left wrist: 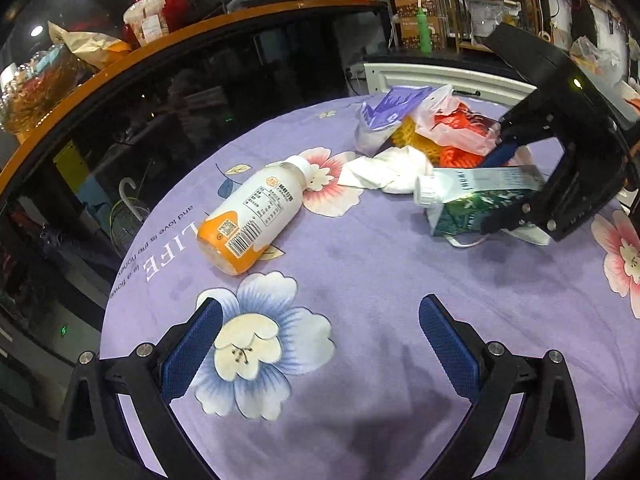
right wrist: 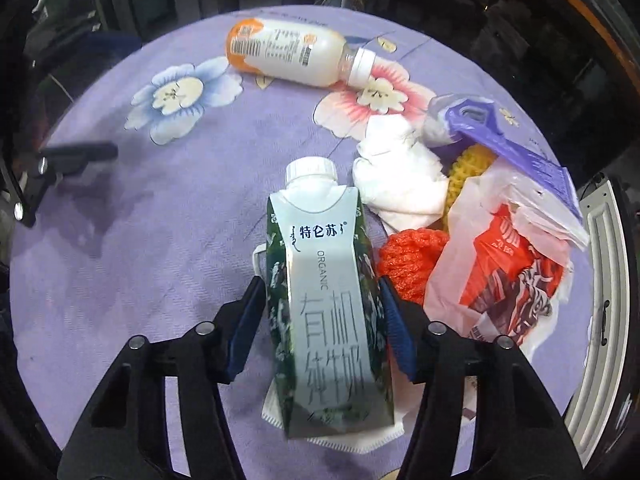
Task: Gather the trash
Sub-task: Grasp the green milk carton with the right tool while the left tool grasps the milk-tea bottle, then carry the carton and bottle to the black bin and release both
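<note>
One milk carton lies on the purple flowered table, cap pointing away, between the jaws of the right gripper, whose blue pads sit against its two sides. One plastic bottle lies on its side well apart from it. Near the carton are one crumpled white tissue, one red-printed plastic bag and one purple packet. The left gripper hangs wide and empty over the cloth.
</note>
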A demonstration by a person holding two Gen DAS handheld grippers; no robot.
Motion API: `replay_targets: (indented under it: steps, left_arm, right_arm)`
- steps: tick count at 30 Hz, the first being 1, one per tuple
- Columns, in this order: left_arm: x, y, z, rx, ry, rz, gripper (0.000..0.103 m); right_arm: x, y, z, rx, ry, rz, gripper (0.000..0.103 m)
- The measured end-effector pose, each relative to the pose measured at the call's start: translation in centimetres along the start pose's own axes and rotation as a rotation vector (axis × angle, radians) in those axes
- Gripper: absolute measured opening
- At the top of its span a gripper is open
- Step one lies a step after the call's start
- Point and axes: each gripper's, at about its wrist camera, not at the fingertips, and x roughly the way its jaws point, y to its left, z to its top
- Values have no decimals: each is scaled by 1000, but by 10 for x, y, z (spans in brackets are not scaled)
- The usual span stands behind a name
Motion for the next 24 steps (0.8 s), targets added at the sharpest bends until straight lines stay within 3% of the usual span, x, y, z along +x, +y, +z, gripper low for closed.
replay_targets:
  steps: [3,8,17,20,24]
  left_arm:
    - [13,16,15,13,29,26,97]
    - [40,40,47,17,79,50,97]
    - [113,31,81,189,277,55,97]
    - [131,21,81,265,325,81,89]
    - [139,20,84,272,346,88,76]
  right_arm:
    - [8,2,1,3,8,19,52]
    - [-9,2,-4,44,-51,60,51]
    - [-44,6,-30,126,-157,103,51]
    - [-51,10,-40,140,-177,115,51]
    - [-58,12,-50,167,-206,133,51]
